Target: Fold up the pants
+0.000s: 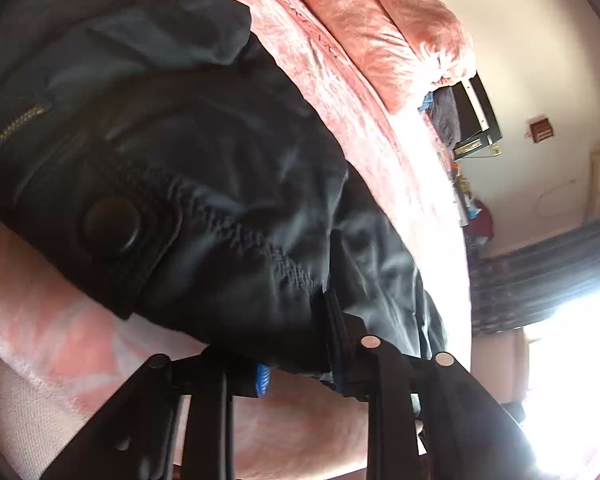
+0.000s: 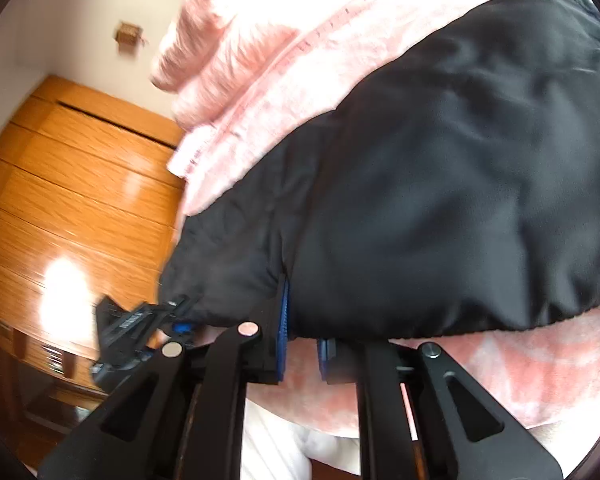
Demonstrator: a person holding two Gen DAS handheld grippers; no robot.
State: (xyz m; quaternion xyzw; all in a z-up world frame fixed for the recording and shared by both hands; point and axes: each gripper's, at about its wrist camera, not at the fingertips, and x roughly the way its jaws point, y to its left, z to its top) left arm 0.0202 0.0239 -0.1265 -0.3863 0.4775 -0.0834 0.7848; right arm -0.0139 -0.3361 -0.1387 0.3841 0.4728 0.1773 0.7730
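Black, shiny nylon pants (image 1: pixel 204 184) on pink plush blanket (image 1: pixel 60 320): waistband edge pinched between both left gripper (image 1: pixel 300 372) and right gripper (image 2: pixel 302 344) jaws.

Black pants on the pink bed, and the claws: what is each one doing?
Shiny black fabric pants: crumpled on the bed, button fastened.
Fuzzy pink blanket: spread under the pants.
Left claw: pinching the waistband edge.
Right claw: nearly shut at the pants' edge.
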